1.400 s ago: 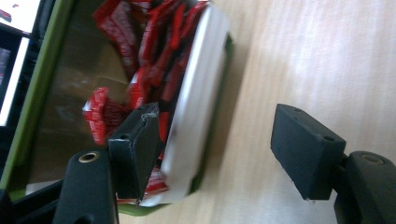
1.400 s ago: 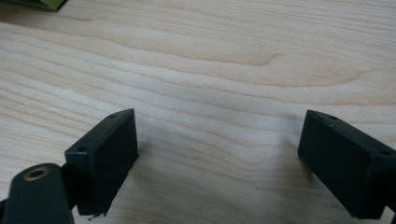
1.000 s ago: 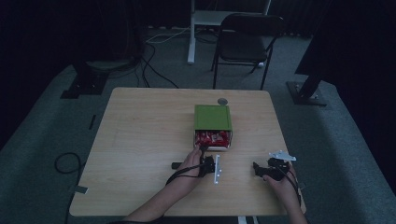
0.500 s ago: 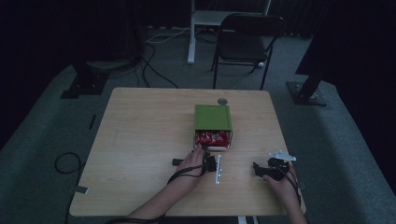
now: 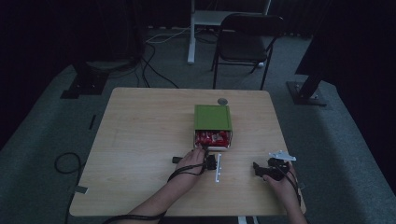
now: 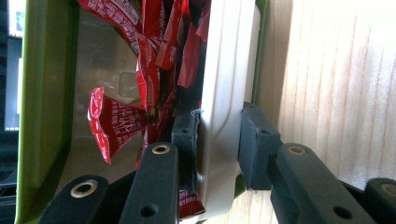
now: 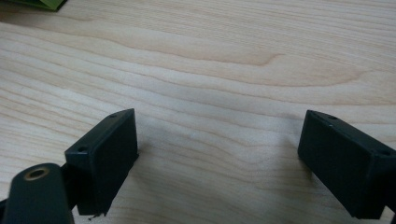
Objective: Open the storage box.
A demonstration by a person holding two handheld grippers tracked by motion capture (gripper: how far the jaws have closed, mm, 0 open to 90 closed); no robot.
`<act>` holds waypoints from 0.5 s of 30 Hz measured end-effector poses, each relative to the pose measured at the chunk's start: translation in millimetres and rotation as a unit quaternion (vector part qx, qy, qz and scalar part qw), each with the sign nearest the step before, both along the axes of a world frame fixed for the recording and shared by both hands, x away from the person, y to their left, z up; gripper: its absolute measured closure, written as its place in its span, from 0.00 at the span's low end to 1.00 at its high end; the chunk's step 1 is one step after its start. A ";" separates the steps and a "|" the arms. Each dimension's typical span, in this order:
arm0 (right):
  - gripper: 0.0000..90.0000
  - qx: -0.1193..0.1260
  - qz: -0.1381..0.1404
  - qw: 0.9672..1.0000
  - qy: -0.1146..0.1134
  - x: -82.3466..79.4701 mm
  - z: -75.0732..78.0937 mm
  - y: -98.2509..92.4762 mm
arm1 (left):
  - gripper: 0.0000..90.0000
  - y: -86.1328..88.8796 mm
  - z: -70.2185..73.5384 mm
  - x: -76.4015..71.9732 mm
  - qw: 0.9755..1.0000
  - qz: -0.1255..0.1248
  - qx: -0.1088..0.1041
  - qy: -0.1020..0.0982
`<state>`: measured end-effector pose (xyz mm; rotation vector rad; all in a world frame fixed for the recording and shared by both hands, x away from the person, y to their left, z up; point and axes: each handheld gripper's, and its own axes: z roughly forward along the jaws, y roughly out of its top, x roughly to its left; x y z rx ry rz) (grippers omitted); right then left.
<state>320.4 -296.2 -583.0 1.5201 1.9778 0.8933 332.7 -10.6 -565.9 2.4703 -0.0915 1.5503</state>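
so the box (image 5: 212, 117) is a small green thing sitting a bit past the middle of the table (image 5: 140, 140), toward 1 o'clock from the centre. its near end is open and you can see a white tray (image 6: 226, 93) pulled partway out, stuffed with crinkly red packets (image 6: 116, 121). in the left gripper view the left gripper (image 6: 217, 140) has just closed its jaws and now they're pinching the tray's white front wall, one pad inside against the packets, one outside. from above, that hand sits right at 6 o'clock of the box. the right gripper (image 7: 217, 158) is well apart at about 4 o'clock, resting on bare wood with its jaws spread wide and nothing between them. other stuff: a little round grey thing (image 5: 222, 101) just beyond the box at 12 o'clock, a thin white strip (image 5: 218, 168) lying on the table just beside the left hand, and a dark chair (image 5: 247, 37) past the far edge. nothing blocks the tray's way out toward 6 except the hand itself.
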 end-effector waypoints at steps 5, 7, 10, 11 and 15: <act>0.13 0.000 0.000 1.000 0.000 0.0 0.0 0.0 | 0.80 0.2 2.6 0.2 1.000 -0.002 0.006 0.007; 0.13 0.000 0.000 1.000 0.000 0.0 0.0 0.0 | 0.80 -0.2 2.9 -0.7 1.000 -0.004 0.004 0.011; 0.13 0.000 0.000 1.000 0.000 0.0 0.0 0.0 | 0.80 0.5 2.3 -1.6 1.000 -0.005 0.001 0.009; 0.13 0.000 0.000 1.000 0.000 0.0 0.0 0.0 | 0.80 0.5 2.4 -2.1 1.000 -0.004 0.002 0.009; 0.13 0.000 0.000 1.000 0.000 0.0 0.0 0.0 | 0.81 -0.7 3.2 -5.0 1.000 -0.003 0.007 0.011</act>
